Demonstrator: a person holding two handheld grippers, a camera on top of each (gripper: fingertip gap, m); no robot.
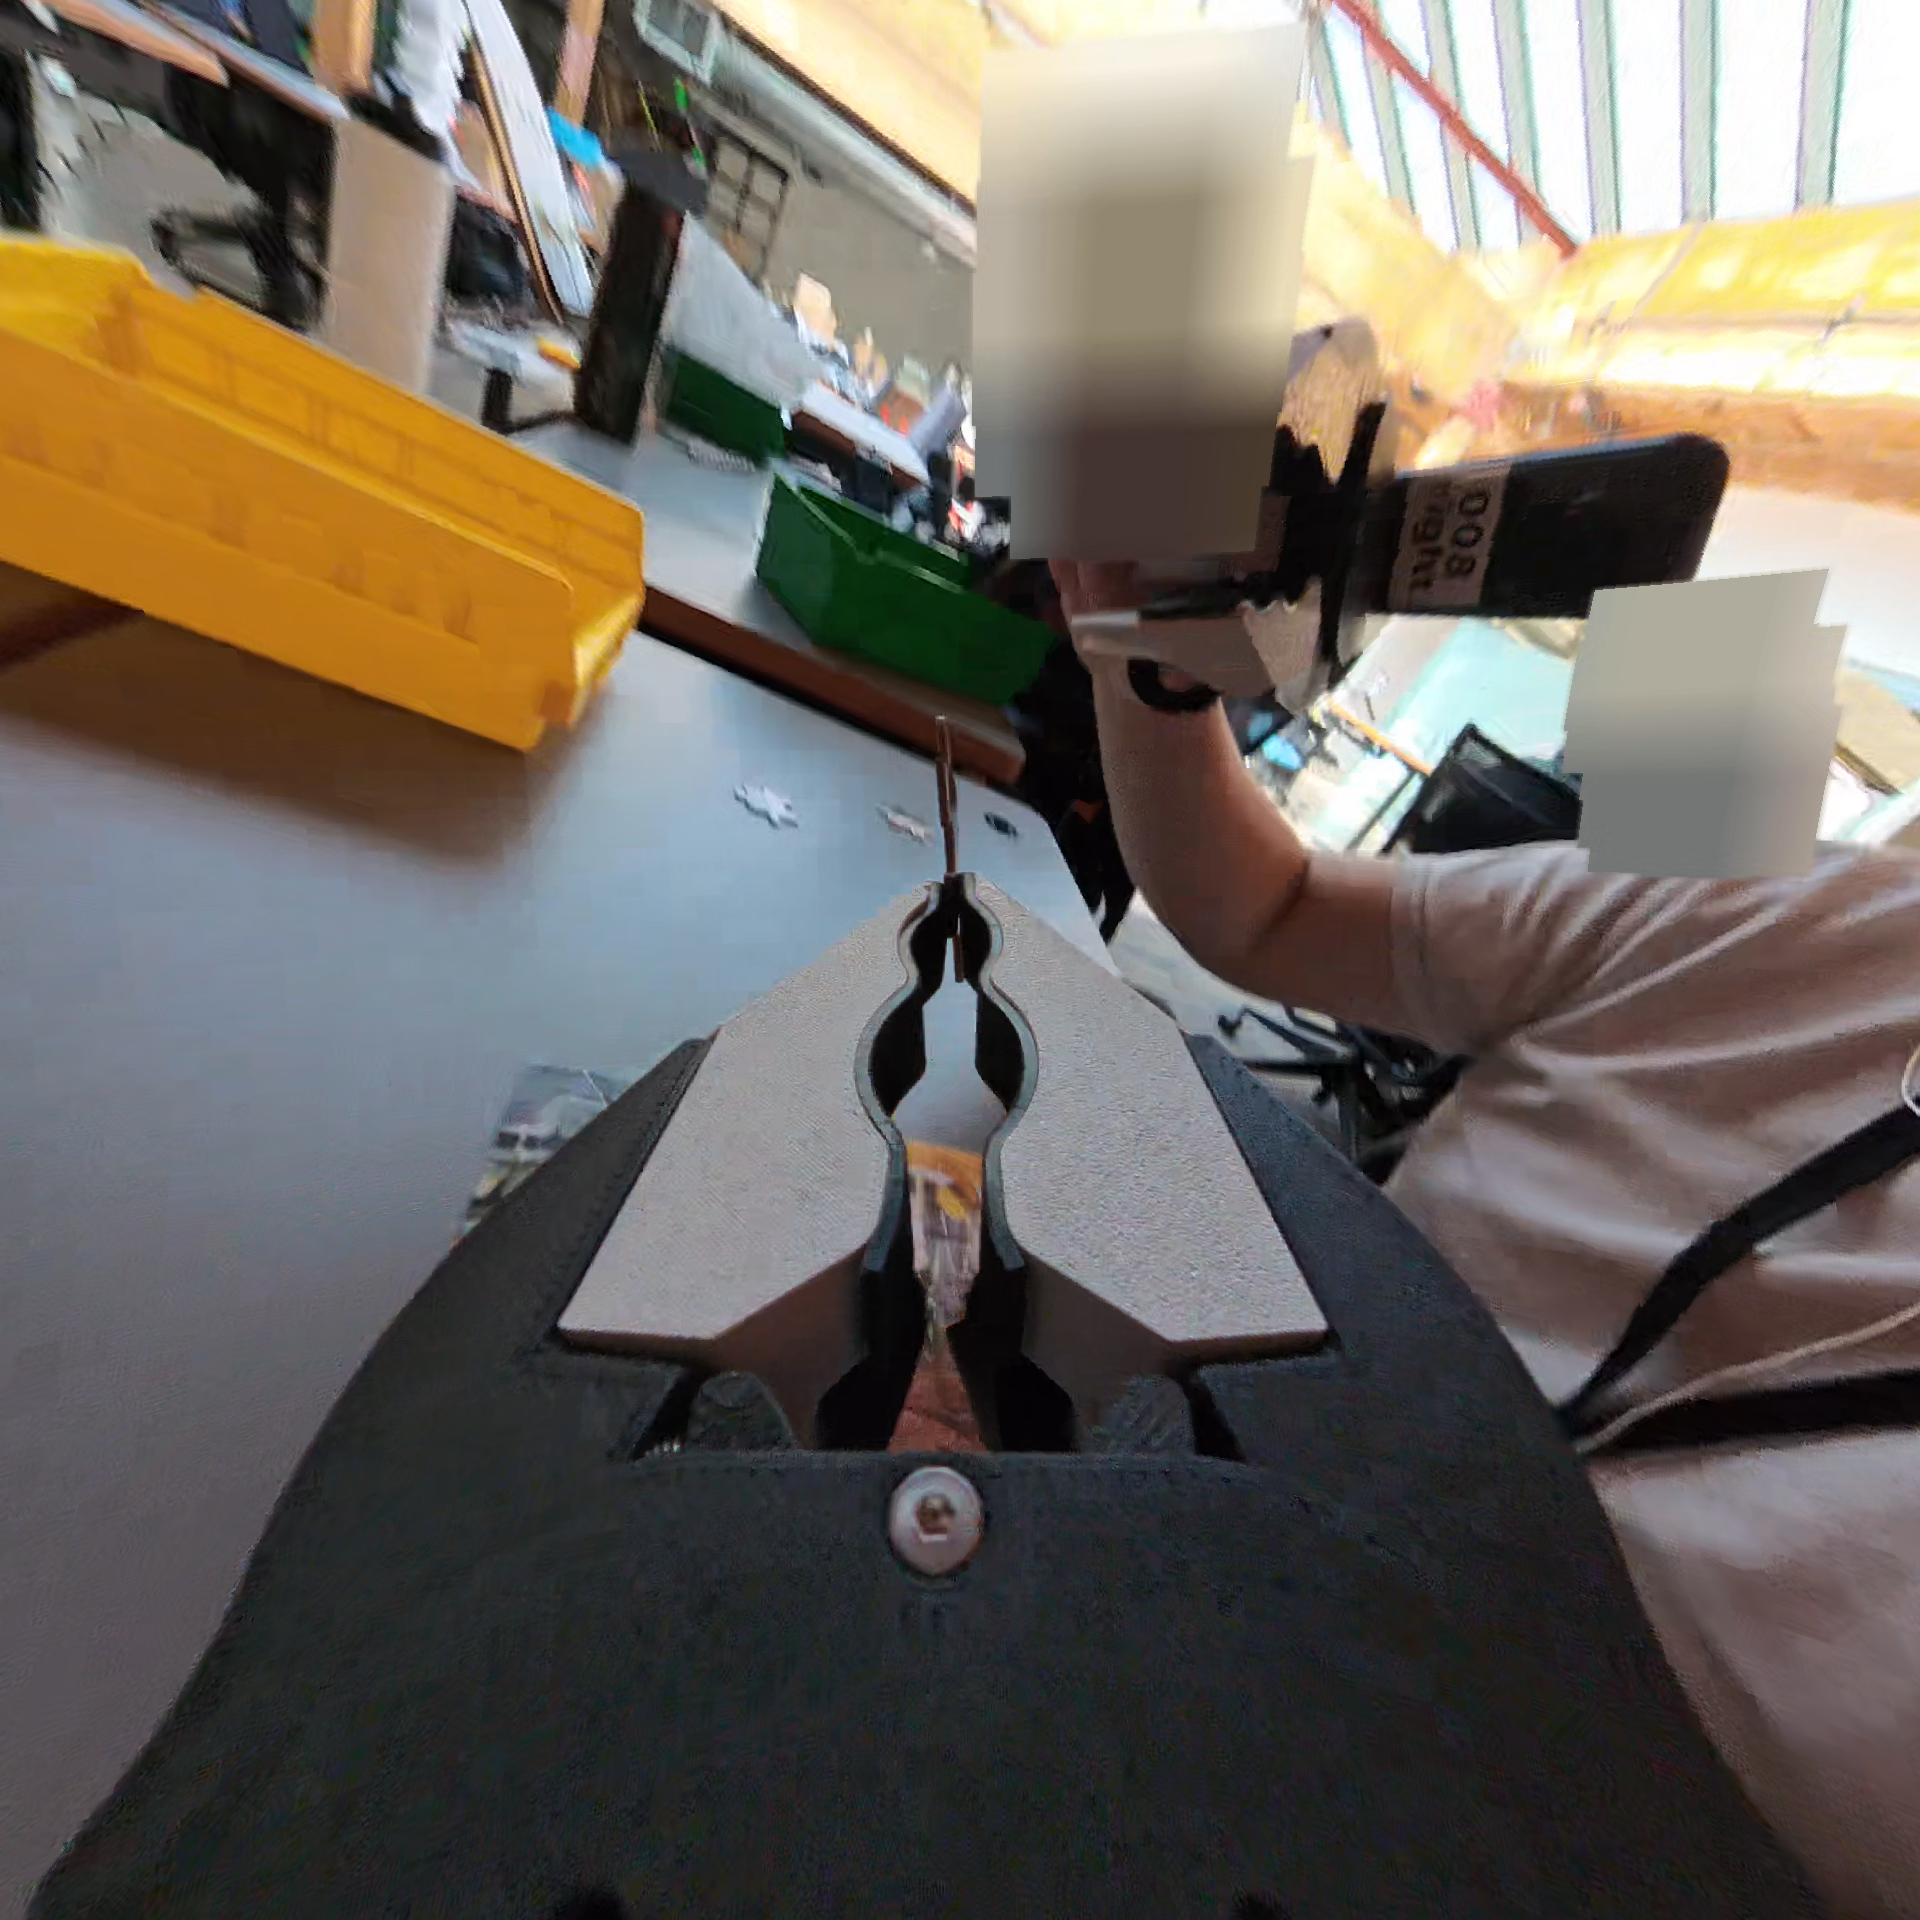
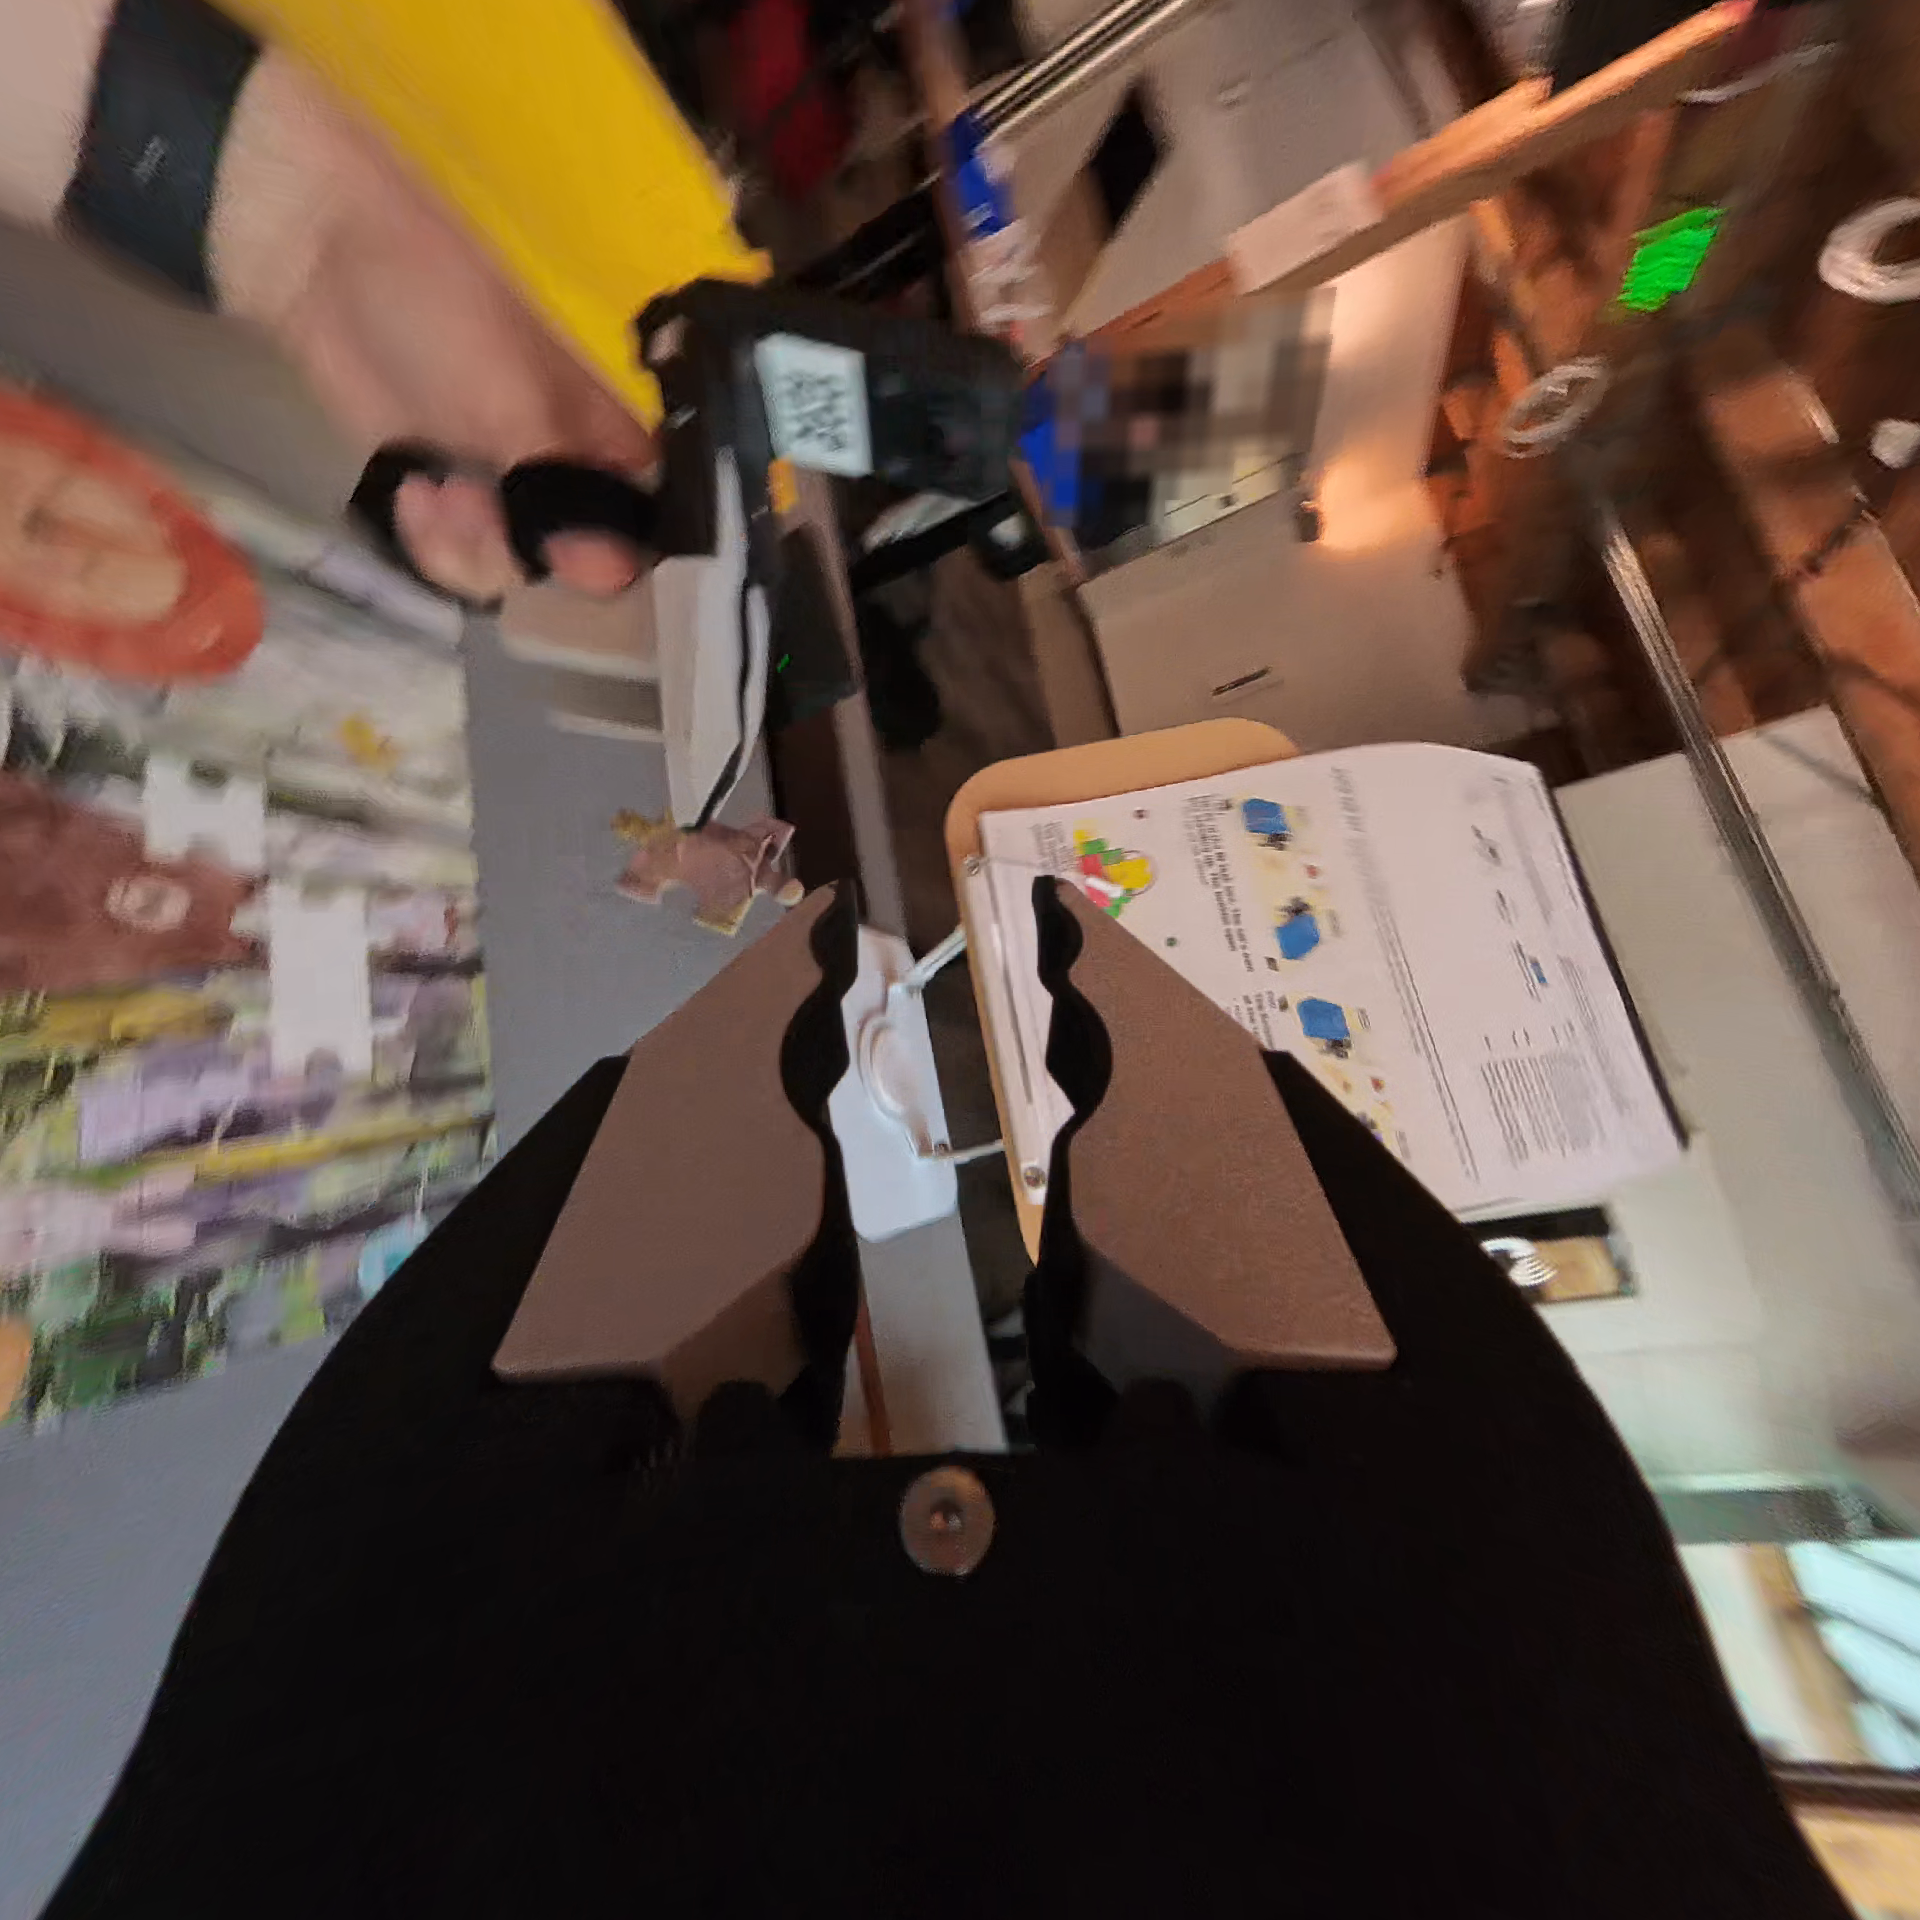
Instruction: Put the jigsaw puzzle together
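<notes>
The left gripper (image 1: 954,894) pinches 1 puzzle piece (image 1: 945,795) edge-on above the table (image 1: 260,987); the right gripper (image 2: 940,904) hangs spread, empty. The assembled puzzle (image 2: 239,1039) seems mostly done, with gaps; loose pieces (image 1: 767,802) lie near the far edge.

Left hand-held gripper (image 1: 957,888) pinches a puzzle piece (image 1: 947,795) edge-on above the grey table (image 1: 312,935).

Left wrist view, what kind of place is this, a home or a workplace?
Most likely a workshop or lab. A yellow bin and a green bin sit on grey worktables, with cluttered desks behind and cardboard boxes nearby.
</notes>
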